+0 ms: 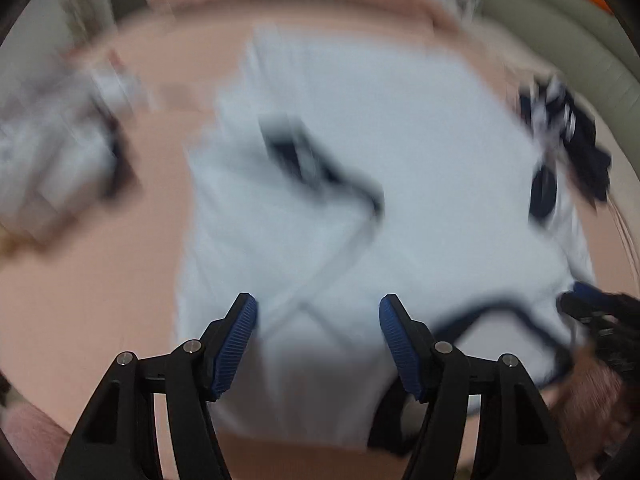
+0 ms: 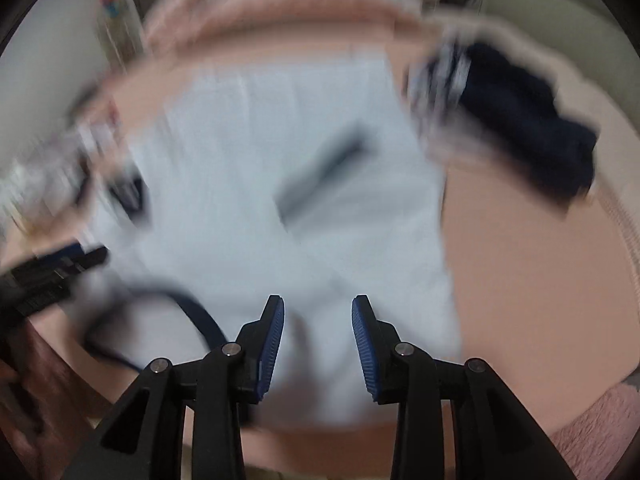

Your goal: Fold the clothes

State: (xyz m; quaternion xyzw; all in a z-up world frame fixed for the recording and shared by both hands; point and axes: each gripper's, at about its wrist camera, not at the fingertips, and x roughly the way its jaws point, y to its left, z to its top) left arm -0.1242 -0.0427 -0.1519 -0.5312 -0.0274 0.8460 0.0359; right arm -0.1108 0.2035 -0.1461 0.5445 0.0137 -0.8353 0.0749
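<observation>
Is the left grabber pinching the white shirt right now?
No, the left gripper is open, with its blue pads wide apart above the white shirt and nothing between them.

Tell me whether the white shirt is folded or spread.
Spread, mostly: the white shirt lies flat across the pink bed; blur hides any folds.

left gripper (image 1: 318, 308) w/ black angular linkage arms, silver round pivot screws, ribbed blue pads (image 1: 236, 344) on fingertips, right gripper (image 2: 318, 310) same build, black frame, blue ridged pads (image 2: 272, 344), silver pins at joints
</observation>
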